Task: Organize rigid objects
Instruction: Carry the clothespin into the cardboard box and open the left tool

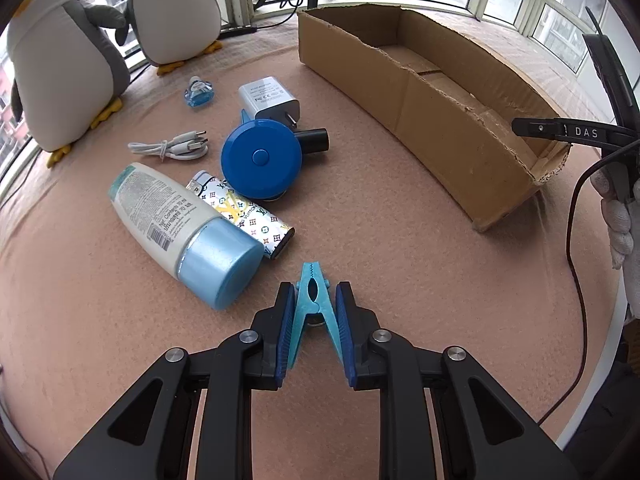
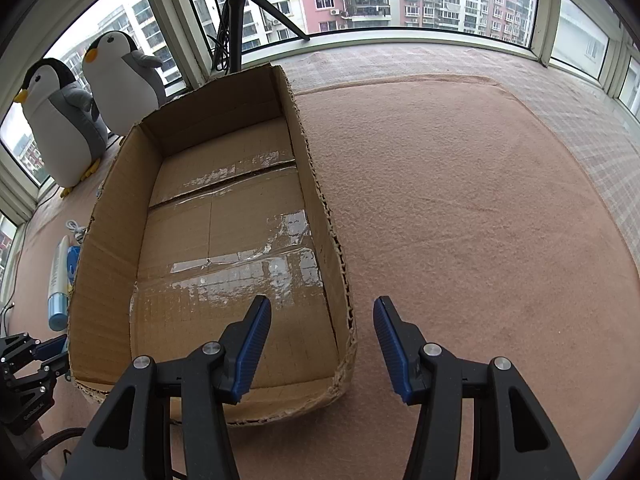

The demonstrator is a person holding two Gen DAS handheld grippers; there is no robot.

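Observation:
My left gripper (image 1: 314, 300) is shut on a light-blue clothespin (image 1: 313, 285), its blue pads pressing the pin's two legs just above the pink cloth. Ahead on the left lie a lotion bottle with a blue cap (image 1: 180, 228), a patterned lighter-like case (image 1: 244, 212), a round blue tape measure (image 1: 261, 159), a white charger (image 1: 269, 98), a white cable (image 1: 172, 147) and a small blue trinket (image 1: 199, 91). The open cardboard box (image 1: 432, 120) stands at the right. My right gripper (image 2: 320, 320) is open and empty, straddling the box's near right wall (image 2: 340, 280).
Two plush penguins (image 1: 64, 68) stand at the far left by the windows. A tripod (image 2: 236, 12) stands behind the box. A black cable (image 1: 576, 280) runs along the right edge of the cloth. Pink cloth (image 2: 480, 220) stretches right of the box.

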